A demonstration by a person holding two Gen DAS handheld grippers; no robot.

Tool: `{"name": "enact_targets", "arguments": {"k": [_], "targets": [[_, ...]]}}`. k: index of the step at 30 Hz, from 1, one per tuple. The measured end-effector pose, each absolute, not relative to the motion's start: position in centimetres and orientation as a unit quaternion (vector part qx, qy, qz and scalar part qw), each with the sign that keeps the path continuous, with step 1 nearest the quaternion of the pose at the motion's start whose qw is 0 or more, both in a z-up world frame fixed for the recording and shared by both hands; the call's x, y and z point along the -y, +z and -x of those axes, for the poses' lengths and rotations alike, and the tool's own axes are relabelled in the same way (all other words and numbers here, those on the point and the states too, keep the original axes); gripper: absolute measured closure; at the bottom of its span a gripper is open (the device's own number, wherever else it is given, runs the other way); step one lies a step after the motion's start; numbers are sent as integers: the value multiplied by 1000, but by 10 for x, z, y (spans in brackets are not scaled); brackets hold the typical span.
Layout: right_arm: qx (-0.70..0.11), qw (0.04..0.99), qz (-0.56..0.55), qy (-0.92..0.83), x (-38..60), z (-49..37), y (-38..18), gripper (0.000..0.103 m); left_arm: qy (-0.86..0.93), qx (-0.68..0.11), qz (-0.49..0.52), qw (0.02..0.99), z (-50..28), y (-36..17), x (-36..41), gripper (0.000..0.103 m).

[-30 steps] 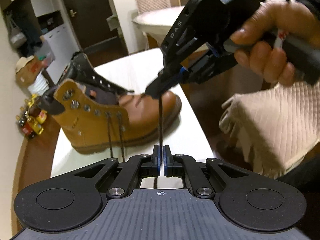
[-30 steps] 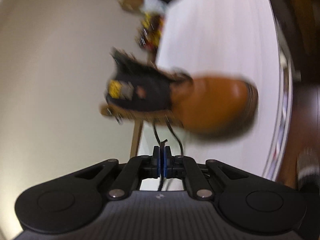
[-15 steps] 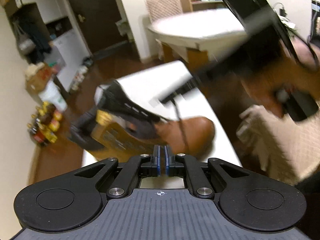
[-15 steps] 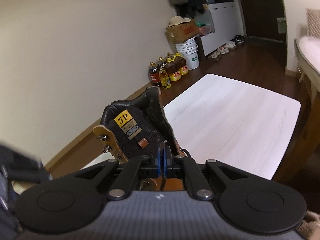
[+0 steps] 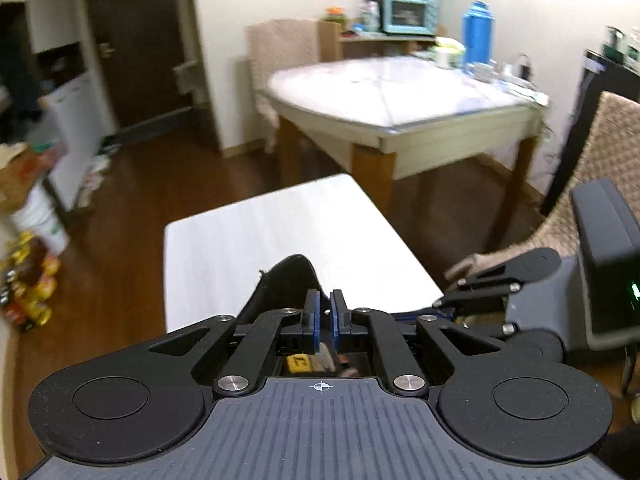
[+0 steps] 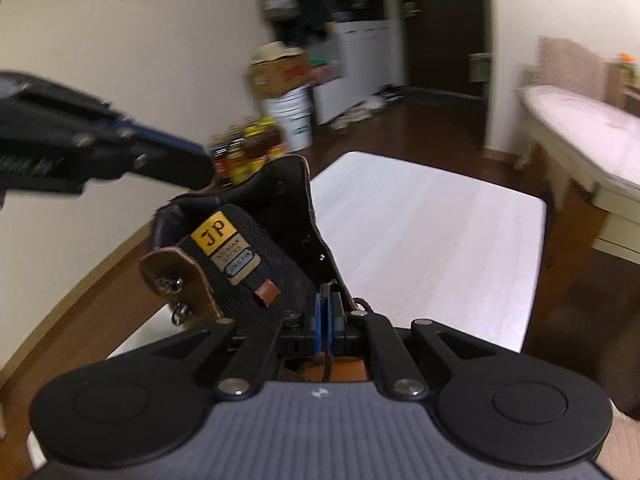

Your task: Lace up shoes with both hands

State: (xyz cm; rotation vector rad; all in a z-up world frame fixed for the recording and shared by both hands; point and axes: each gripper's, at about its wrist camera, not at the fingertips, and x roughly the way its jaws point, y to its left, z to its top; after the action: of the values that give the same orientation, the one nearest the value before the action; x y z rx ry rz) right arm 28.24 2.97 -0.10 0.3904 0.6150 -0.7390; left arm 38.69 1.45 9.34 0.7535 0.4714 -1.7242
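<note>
Boot (image 6: 256,256) on white table (image 6: 440,248), tongue up, seen close under both cams. R gripper (image 6: 327,316) clamped on dark lace (image 6: 326,364), pads pinched w/ cord running down between them. L gripper (image 5: 325,314) slightly parted, nothing visible betw. pads, hovering above boot collar (image 5: 286,284); also seen at upper left in right view (image 6: 176,160). Step in hand, judging by layout: passing lace across tongue to next hook. Best done w/ R grip kept firm, cord taut but not yanked, L brought low beside free hooks (image 6: 170,284) before taking lace. Risk: slack cord slipping off, boot tipping.
</note>
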Motion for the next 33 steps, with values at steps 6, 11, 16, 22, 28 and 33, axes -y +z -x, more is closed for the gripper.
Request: {"name": "enact_targets", "arguments": {"k": [6,11,16,22,28,33], "targets": [[-294,843,-159,-421,-52,-308,-5,99,-748,-201,-342,532,-403,73,-6,95],[-302,824,-162,-452,-49,-322,-13,99,-757,-197,-341,521,-406,69,-10,95],[-305,815,-149,-470,-48,-327,-16,99,-764,-200,-337,513,-407,65,-9,95],[-325,811,-136,-467,-46,-333,-22,99,-769,-199,-338,504,-409,67,-6,95],[-329,814,-149,-456,-36,-337,-23,99,-771,-199,-337,502,-408,67,-9,95],[-327,813,-192,-442,-19,-334,-25,98,-769,-204,-330,508,-406,67,-10,95]]}}
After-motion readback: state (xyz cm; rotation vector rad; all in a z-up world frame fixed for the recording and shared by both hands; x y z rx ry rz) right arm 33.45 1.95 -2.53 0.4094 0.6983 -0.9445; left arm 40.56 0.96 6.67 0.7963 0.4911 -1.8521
